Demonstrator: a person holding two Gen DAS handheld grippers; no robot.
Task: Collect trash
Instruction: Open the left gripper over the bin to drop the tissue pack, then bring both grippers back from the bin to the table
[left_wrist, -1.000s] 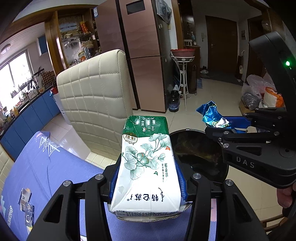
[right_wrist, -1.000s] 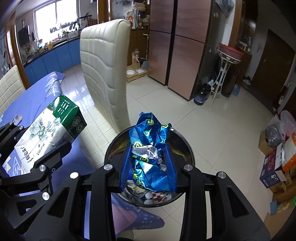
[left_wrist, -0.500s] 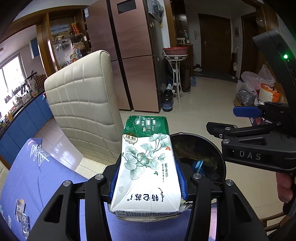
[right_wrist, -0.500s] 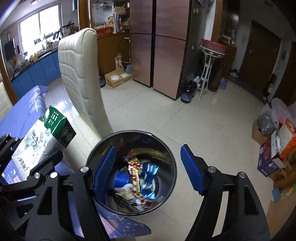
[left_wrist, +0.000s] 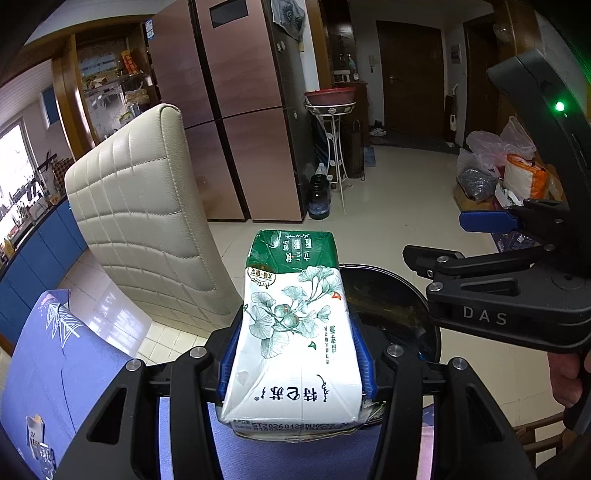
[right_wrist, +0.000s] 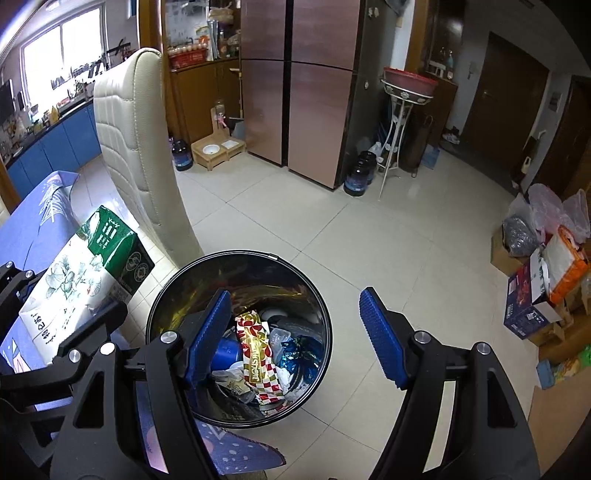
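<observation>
My left gripper (left_wrist: 295, 332) is shut on a white and green milk carton (left_wrist: 293, 328), held just left of the black trash bin (left_wrist: 391, 295); the same milk carton (right_wrist: 85, 273) shows at the left of the right wrist view. My right gripper (right_wrist: 295, 332) hangs open and empty over the trash bin (right_wrist: 236, 266). Inside the bin lie a crumpled blue foil wrapper (right_wrist: 299, 354), a red and gold wrapper (right_wrist: 258, 358) and other trash. The right gripper (left_wrist: 458, 236) also appears at the right of the left wrist view, its jaws apart.
A cream padded chair back (left_wrist: 140, 221) stands just left of the bin. A blue tablecloth (left_wrist: 48, 369) covers the table at the lower left. A brown fridge (right_wrist: 295, 92), a plant stand (right_wrist: 402, 122) and boxes and bags (right_wrist: 543, 273) line the tiled floor.
My right gripper opened and the blue foil wrapper dropped into the bin. The left gripper with the carton drifted closer to the bin.
</observation>
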